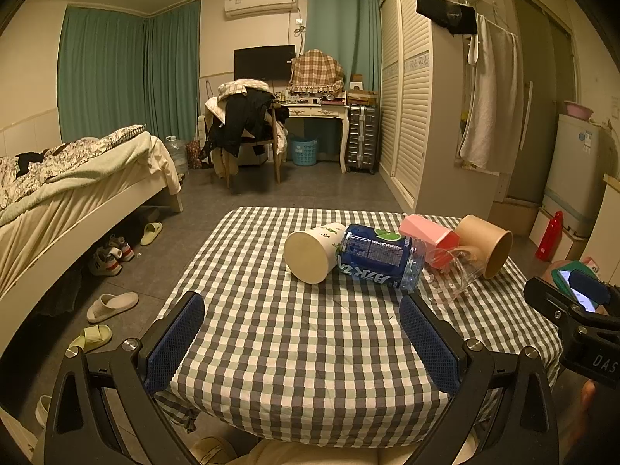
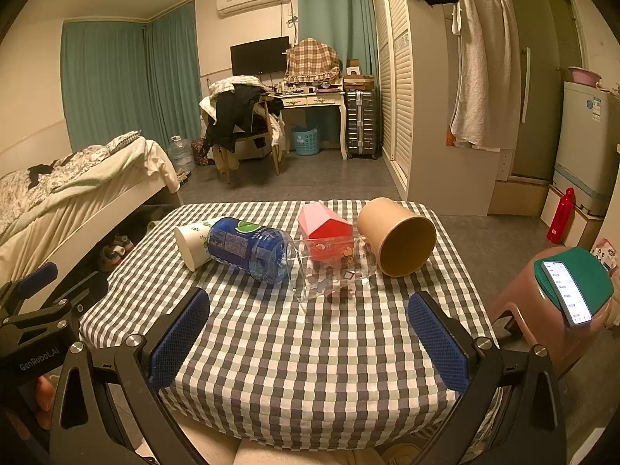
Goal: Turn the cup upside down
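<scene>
Several cups lie on their sides in a row across the far part of the checkered table. From the left: a white paper cup, a blue cup, a clear printed glass, a pink and red cup behind it, and a brown paper cup. My left gripper is open and empty, short of the white and blue cups. My right gripper is open and empty, short of the glass.
A bed stands at the left with slippers on the floor. A pink stool holding a phone stands right of the table. A wardrobe, desk and chair are farther back.
</scene>
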The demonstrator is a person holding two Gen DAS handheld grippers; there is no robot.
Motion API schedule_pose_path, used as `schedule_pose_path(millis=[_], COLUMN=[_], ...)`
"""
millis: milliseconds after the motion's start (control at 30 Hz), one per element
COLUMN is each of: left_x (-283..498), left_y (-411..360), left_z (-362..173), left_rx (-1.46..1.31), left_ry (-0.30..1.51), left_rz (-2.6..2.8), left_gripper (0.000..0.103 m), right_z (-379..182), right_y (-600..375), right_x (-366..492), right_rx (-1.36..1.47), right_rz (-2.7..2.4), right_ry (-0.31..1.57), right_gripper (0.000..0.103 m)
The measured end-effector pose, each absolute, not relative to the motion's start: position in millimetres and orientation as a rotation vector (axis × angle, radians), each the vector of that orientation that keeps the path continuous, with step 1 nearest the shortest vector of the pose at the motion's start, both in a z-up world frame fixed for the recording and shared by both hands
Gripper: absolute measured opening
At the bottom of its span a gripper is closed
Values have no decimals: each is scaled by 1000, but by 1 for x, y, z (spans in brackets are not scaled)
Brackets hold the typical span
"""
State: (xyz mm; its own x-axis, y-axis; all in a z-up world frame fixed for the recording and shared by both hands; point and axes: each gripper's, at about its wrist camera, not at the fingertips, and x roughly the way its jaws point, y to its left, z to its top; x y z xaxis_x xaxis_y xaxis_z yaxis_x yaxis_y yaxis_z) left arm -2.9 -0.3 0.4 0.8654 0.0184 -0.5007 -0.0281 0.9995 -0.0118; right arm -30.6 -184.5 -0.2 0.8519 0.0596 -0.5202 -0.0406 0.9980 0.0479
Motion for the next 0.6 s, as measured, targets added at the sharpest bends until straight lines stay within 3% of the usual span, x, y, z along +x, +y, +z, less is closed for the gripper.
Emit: schedule_pose_path(millis=[600], left_x=[-4], left_y=[0], left_z=[1], left_rx=[-19], left_ry=[527], left_rz=[24], left_gripper=[103], right_z=[0], right_y=[-183], right_x=[-30], right_rx=[36], right_rz=[54], right_ry=[552], right_gripper=[103])
